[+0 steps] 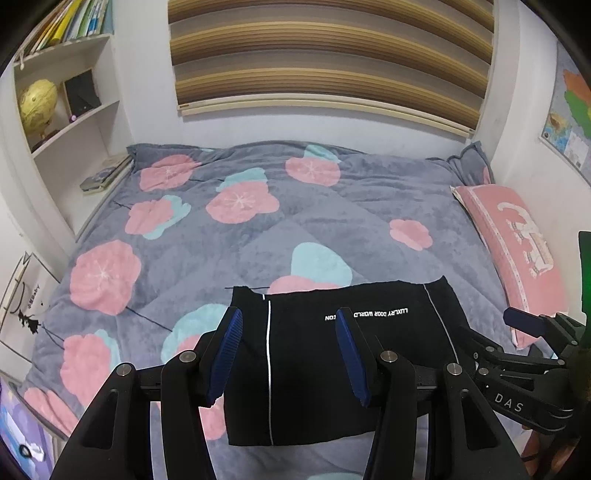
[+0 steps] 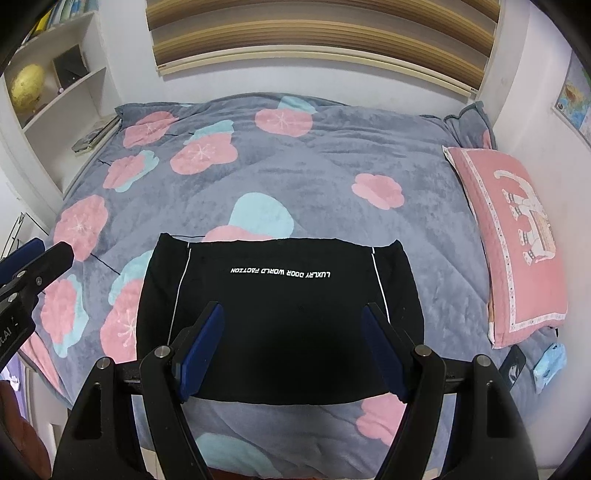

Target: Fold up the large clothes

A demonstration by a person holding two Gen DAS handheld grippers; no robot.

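- Black cloth, the folded garment (image 2: 277, 317), lies flat as a neat rectangle near the front edge of the bed (image 2: 332, 147), white lettering and two thin white stripes facing up.
- Both tools hover above it with nothing between their pads: the left gripper (image 1: 288, 354) stands with its jaws apart over the garment's left stripe, and the right gripper (image 2: 291, 354) has its jaws spread wider over the middle of the cloth.
- Judged risk: if either tool pinches only the top layer, lifting would peel the fold open and undo the neat shape.
- Another risk: the plush grey quilt (image 2: 369, 122) with pink and blue flowers looks soft and grippy, so a pad digging low could catch quilt along with garment and drag both.
- The two tools sit close side by side, the right one showing at the edge of the left wrist view, so a careless inward move could knock them together.
- The garment lies near the bed's front edge, so a pull toward the person might slide it off.
- Around the bed: a pink pillow (image 2: 509, 229) along the right side, a striped blind (image 2: 321, 33) on the far wall, white shelves (image 1: 74, 122) with books and a yellow globe (image 1: 37, 107) at left, a map (image 1: 569, 122) at right.
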